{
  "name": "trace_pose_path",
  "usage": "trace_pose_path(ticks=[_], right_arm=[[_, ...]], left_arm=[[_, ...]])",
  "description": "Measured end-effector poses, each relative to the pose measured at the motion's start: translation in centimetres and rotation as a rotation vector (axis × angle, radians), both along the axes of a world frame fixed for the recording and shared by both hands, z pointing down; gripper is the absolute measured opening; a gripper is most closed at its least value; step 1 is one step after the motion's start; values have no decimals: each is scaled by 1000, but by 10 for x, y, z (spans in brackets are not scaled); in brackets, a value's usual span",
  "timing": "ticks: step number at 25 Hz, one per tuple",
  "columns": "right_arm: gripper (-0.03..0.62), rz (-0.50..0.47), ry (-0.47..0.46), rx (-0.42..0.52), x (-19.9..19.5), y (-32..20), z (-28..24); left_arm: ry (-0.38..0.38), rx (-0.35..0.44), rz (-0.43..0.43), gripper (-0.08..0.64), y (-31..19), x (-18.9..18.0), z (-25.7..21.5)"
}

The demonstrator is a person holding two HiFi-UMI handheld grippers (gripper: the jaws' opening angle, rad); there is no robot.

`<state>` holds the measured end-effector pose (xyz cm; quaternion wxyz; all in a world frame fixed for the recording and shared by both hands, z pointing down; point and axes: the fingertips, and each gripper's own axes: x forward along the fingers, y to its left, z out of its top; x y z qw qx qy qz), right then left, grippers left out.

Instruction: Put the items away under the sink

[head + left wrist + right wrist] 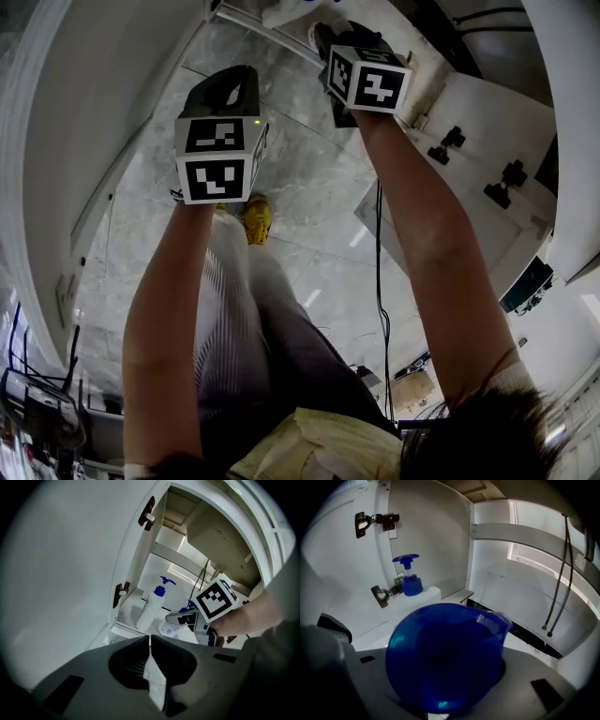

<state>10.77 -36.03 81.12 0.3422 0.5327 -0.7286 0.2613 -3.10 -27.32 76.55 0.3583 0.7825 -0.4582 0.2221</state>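
Two tools are in play. The left tool [150,640] has its jaws pressed together with nothing between them. It hangs in front of the open cabinet [440,541] under the sink. The right tool [186,618] is clamped on the blue bottle [445,658], jaws spread wide around it, and reaches into the cabinet mouth.

There are two bottles. The blue bottle is the one in hand – a deep, see-through blue with a rounded body and a small pouring lip at one side. From the left gripper view a white label with a barcode shows on it, just under the right tool. Whether it touches the cabinet floor cannot be told.

The other is a tall white pump bottle [151,611] with a blue pump head. It stands upright on the cabinet floor at the left, near the hinged side.

The one cabinet door [70,573] is swung wide open. It carries two dark hinges, an upper [146,516] and a lower [121,594].

Two thin dark hoses [563,573] hang side by side down the right of the cabinet – their ends are clear of the floor.

In the head view both of the person's forearms stretch toward the cabinet over a marble floor [300,187], and one yellow shoe [257,218] shows below the left tool.
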Motion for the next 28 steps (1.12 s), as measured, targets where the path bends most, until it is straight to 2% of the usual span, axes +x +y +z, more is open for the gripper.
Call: trace_pose_path(ticks=[10, 17, 28], right_arm=[[210, -19, -34, 4, -4, -7, 4], [215, 12, -58, -14, -3, -5, 4], [245, 71, -31, -12, 6, 10, -4]], left_arm=[[20, 6, -6, 48, -7, -2, -2], [29, 7, -8, 48, -4, 0, -7], [32, -4, 11, 48, 2, 4, -15]])
